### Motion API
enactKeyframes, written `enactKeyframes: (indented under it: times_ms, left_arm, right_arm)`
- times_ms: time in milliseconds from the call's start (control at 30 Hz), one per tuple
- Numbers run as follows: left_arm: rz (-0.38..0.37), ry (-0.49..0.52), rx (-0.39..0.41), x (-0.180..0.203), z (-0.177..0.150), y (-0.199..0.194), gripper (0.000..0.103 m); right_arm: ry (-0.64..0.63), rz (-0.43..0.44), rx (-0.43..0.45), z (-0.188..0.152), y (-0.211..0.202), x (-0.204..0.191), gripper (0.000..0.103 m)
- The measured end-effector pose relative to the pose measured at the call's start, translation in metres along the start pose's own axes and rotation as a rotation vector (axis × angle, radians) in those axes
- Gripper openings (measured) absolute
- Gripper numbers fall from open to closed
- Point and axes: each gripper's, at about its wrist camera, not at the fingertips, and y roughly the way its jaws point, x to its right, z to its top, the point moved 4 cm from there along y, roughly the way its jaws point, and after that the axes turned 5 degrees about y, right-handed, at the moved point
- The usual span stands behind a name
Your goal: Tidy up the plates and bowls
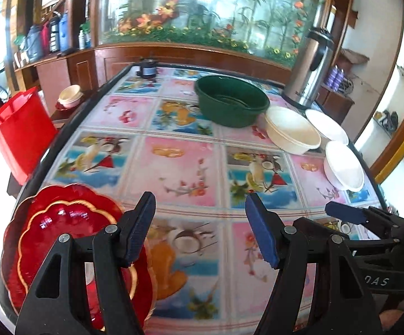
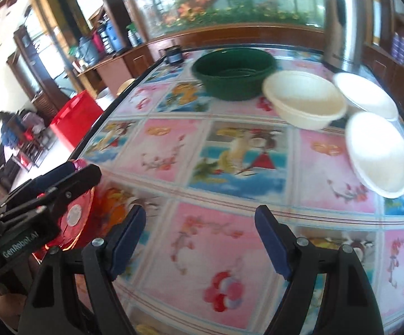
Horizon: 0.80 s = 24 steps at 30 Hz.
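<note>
1. Plates and bowls sit spread over the desk (image 1: 174,167), which wears a cloth of pink and blue picture squares.
2. The green basin (image 1: 231,102) stands at the far middle of the desk, upright.
3. The red plates (image 1: 70,231), scalloped with gold rims, lie stacked at the near left corner, partly behind the left gripper.
4. Three white bowls cluster at the far right: the cream bowl (image 1: 292,129) just beside the basin, a second bowl (image 1: 326,125) behind it, a third bowl (image 1: 344,166) nearer, by the desk edge.
5. The steel flask (image 1: 309,69) stands behind the bowls.
6. The left gripper (image 1: 200,229) hovers over the cloth, jaws apart with nothing between them.
7. The right gripper (image 2: 200,243) likewise hangs above the cloth, jaws wide and empty.
</note>
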Motion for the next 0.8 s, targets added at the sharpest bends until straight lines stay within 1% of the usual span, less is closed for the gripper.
enactKeyframes:
  times_ms: [167,367,600,800]
  left_arm:
    - [-0.003,0.026,-0.025,0.018,0.006,0.019,0.067]
    - [0.006,0.048,-0.053,0.033,0.011,0.039,0.067]
    - [0.019,0.059,-0.079,0.041,0.014,0.058,0.067]
    - [0.032,0.056,-0.087,0.043,0.019,0.067,0.067]
  right_arm:
    - [0.020,-0.017,0.009,0.005,-0.005,0.019,0.080]
    - [0.026,-0.029,-0.001,0.012,0.001,0.034,0.080]
    - [0.037,-0.045,-0.011,0.017,0.006,0.048,0.081]
    - [0.027,-0.053,-0.015,0.023,0.010,0.050,0.081]
